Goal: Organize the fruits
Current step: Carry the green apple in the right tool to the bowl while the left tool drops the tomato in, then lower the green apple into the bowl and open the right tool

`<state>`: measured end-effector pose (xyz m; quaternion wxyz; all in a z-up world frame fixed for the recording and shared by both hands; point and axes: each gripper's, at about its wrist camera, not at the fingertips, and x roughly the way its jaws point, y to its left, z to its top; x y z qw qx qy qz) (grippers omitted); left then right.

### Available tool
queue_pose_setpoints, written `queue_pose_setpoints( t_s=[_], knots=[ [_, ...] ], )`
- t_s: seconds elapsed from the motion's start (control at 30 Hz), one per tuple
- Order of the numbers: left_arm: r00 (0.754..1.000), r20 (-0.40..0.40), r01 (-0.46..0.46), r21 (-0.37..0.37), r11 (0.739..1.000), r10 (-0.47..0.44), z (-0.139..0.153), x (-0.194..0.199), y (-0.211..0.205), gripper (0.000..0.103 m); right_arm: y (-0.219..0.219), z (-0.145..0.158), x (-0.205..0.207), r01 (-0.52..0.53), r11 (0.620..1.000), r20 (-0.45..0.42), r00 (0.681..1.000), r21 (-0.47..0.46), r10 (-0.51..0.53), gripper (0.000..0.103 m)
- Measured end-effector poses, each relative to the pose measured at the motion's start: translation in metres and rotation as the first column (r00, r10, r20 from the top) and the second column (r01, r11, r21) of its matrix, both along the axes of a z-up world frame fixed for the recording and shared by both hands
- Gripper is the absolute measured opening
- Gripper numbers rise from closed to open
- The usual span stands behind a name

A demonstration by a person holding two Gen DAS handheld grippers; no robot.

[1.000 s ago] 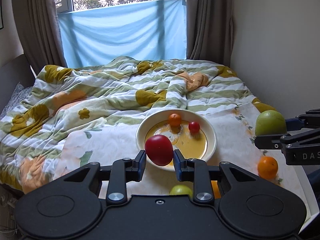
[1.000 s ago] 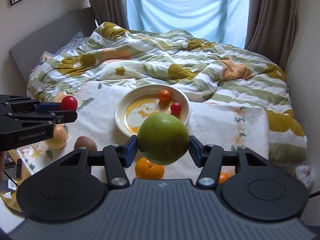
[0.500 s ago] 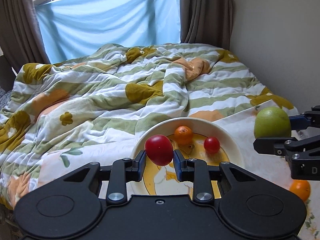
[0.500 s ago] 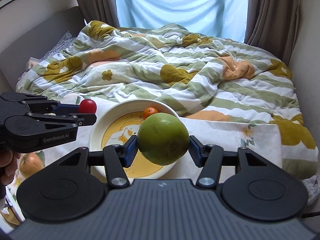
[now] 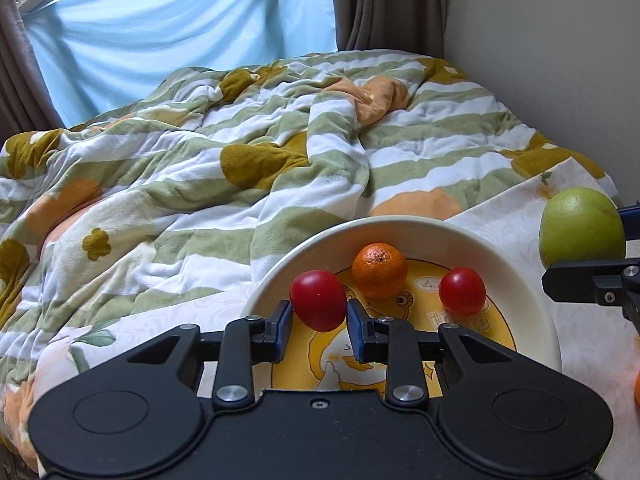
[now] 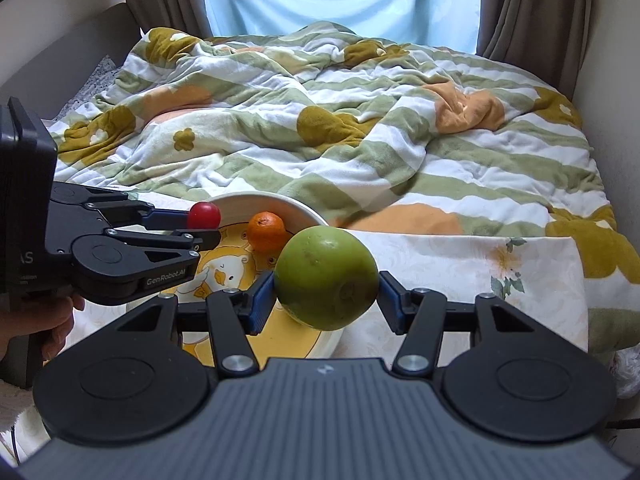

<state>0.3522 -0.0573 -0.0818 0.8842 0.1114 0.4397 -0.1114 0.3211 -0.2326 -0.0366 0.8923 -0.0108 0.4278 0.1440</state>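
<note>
A white bowl (image 5: 532, 276) with a yellow duck picture stands on a floral cloth on the bed; it also shows in the right wrist view (image 6: 256, 200). In it lie a small orange (image 5: 379, 270) and a red tomato (image 5: 462, 291). My left gripper (image 5: 319, 312) is shut on another red tomato (image 5: 318, 299) and holds it over the bowl's near left part. My right gripper (image 6: 326, 294) is shut on a large green fruit (image 6: 326, 278) and holds it over the bowl's right rim. The left gripper (image 6: 200, 224) with its tomato (image 6: 204, 216) shows in the right wrist view.
A crumpled green, white and yellow striped quilt (image 5: 208, 152) covers the bed behind the bowl. A wall (image 5: 560, 60) runs along the right, curtains and a blue sheet (image 5: 180, 32) at the back. An orange fruit (image 5: 637, 388) lies at the right edge of the cloth.
Both grippers have moved forward with their fruits. The left tomato now hangs over the bowl's inside and the green fruit over its right rim.
</note>
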Motion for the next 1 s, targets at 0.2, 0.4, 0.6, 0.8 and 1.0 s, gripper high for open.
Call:
queue_pose_setpoints(
  t_s=[0.2, 0.4, 0.6, 0.8, 1.0],
  knots=[
    [0.999, 0.018, 0.030, 0.021, 0.999, -0.031, 0.002, -0.007, -0.004, 0.077, -0.004, -0.002, 0.003, 0.022, 1.000, -0.007, 1.000, -0.002, -0.022, 0.070],
    [0.998, 0.047, 0.046, 0.006, 0.999, -0.046, 0.018, -0.031, 0.003, 0.093, -0.008, 0.002, 0.003, 0.021, 1.000, -0.003, 1.000, -0.004, -0.021, 0.070],
    [0.999, 0.034, 0.020, -0.039, 0.999, -0.019, 0.028, -0.054, 0.010, 0.097, -0.002, -0.001, 0.003, -0.012, 1.000, -0.011, 1.000, -0.009, 0.012, 0.070],
    [1.000, 0.023, -0.007, -0.035, 0.999, 0.008, 0.030, -0.071, 0.015, 0.098, 0.016, -0.017, 0.003, -0.069, 0.997, -0.037, 0.997, -0.022, 0.068, 0.070],
    [1.000, -0.001, -0.020, -0.042, 0.999, 0.020, 0.023, -0.090, 0.021, 0.099, 0.033, -0.036, 0.002, -0.113, 0.993, -0.070, 0.991, -0.018, 0.111, 0.070]
  ],
)
